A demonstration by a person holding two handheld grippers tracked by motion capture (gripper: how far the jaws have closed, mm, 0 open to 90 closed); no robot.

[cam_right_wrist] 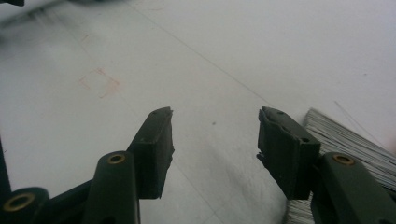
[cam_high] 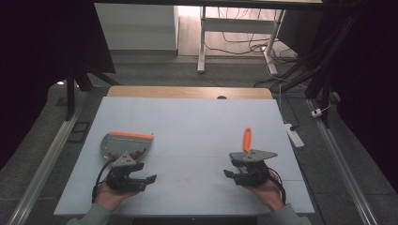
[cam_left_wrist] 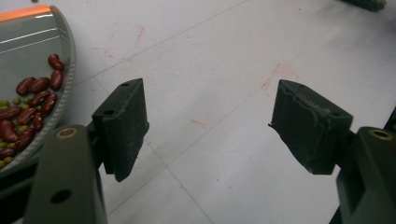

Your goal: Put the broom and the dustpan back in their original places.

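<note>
White table [cam_high: 197, 122] carries 1 grey dustpan [cam_high: 126, 143] with an orange edge, holding red beans [cam_left_wrist: 32, 105] and small green ones, too many to count. 1 brush lies at right: orange handle [cam_high: 247, 139], pale bristles [cam_right_wrist: 345, 140] just beside the right gripper's [cam_high: 231, 173] own jaw. Left gripper [cam_high: 149, 179] sits just near of the dustpan, jaws spread, nothing between. Right gripper jaws likewise spread, empty. 2 grippers, 1 hand each. Faint red marks on the table surface. Nothing lies between the 2 grippers.
</note>
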